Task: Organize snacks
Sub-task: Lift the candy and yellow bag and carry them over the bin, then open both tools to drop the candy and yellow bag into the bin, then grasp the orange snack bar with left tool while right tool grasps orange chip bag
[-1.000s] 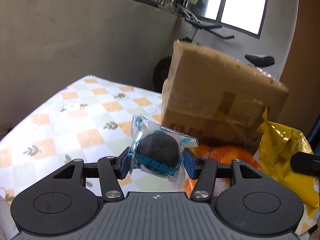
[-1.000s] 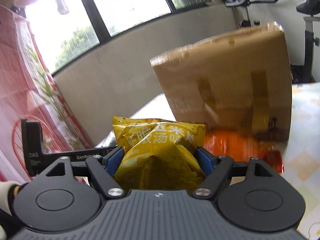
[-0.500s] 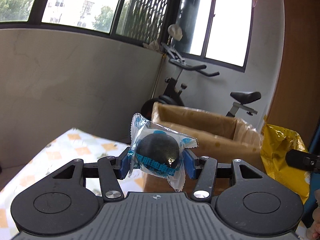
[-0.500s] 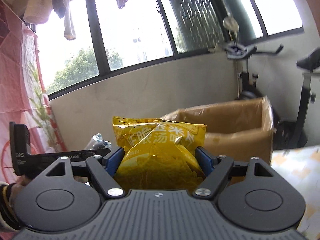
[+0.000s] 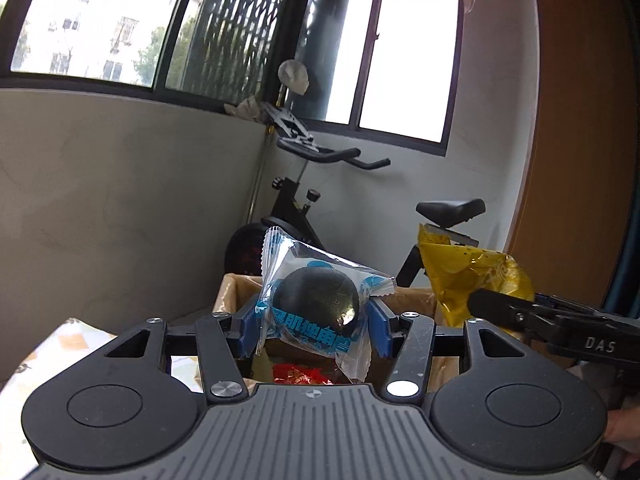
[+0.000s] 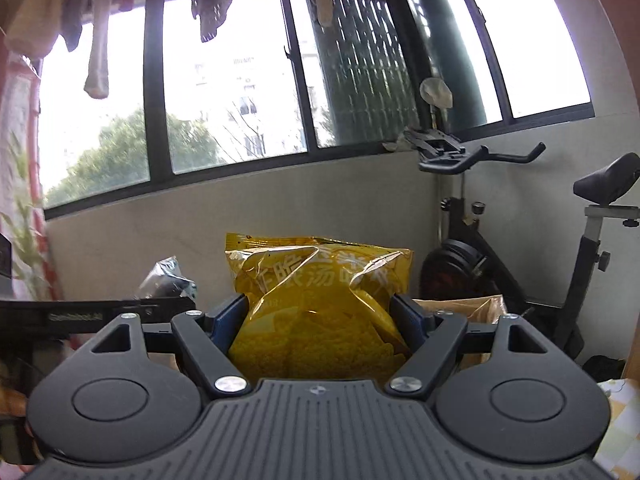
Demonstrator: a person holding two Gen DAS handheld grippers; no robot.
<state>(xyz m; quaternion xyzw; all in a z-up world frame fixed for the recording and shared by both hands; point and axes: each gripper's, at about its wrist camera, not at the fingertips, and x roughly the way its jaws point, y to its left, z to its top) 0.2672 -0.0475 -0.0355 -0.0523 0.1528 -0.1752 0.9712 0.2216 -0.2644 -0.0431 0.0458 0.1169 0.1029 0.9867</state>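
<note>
I hold my left gripper (image 5: 316, 330) closed on the wrapped dark snack (image 5: 316, 306), its blue pads pinching the clear packet from both sides so the round piece sits upright between them. Below and just ahead of those fingers sits the open cardboard box (image 5: 230, 294), with a red packet (image 5: 298, 374) lying inside it (I take that as where the snacks belong). To the right of this gripper, my right gripper (image 6: 320, 322) is clamped on the yellow chip bag (image 6: 320, 300), squeezing its lower half so the top stands free. I judge both are held high to clear the box rim before lowering. An exercise bike (image 5: 320, 184) stands beyond the box.
</note>
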